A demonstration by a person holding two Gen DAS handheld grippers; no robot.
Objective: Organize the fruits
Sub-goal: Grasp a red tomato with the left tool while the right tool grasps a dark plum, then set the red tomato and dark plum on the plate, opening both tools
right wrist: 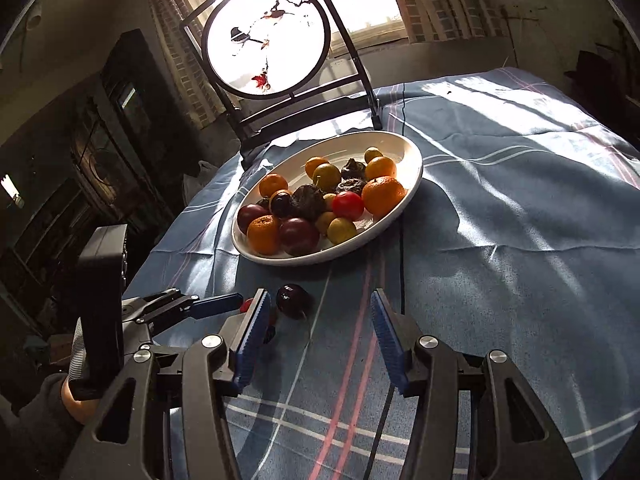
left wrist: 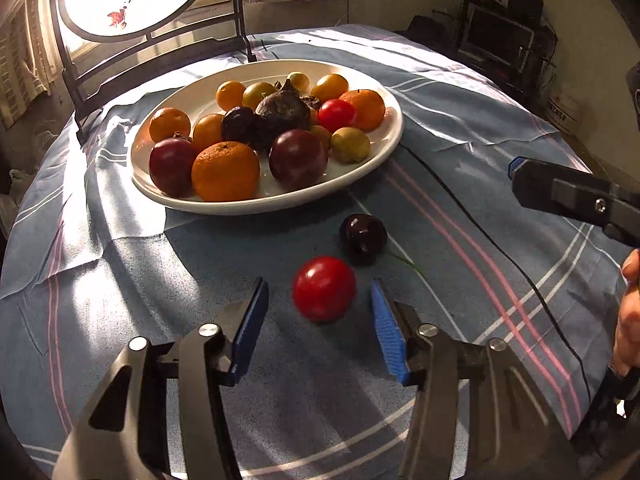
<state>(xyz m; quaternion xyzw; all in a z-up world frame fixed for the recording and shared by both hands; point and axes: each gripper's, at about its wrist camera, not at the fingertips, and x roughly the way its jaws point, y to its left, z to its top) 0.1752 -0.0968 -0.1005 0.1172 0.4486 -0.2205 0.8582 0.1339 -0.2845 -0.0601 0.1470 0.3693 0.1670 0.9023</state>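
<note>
A white plate (left wrist: pixel 256 205) heaped with oranges, dark red plums, small yellow-green fruits and a red one sits at the back of the table; the right wrist view shows the plate (right wrist: pixel 416 168) too. On the cloth in front lie a red round fruit (left wrist: pixel 324 289) and a dark plum (left wrist: pixel 363 237). My left gripper (left wrist: pixel 319 282) is open, its blue pads on either side of the red fruit with a gap on each side. My right gripper (right wrist: pixel 319 293) is open and holds nothing; the dark plum (right wrist: pixel 294 300) lies just beyond its left fingertip. The left gripper (right wrist: pixel 216 305) reaches in beside it.
A blue striped cloth (left wrist: pixel 460 128) covers the round table. A black metal stand with a round translucent panel (right wrist: pixel 266 40) rises behind the plate. The right gripper (left wrist: pixel 520 178) and a hand (left wrist: pixel 628 312) come in at the right edge. Dark furniture surrounds the table.
</note>
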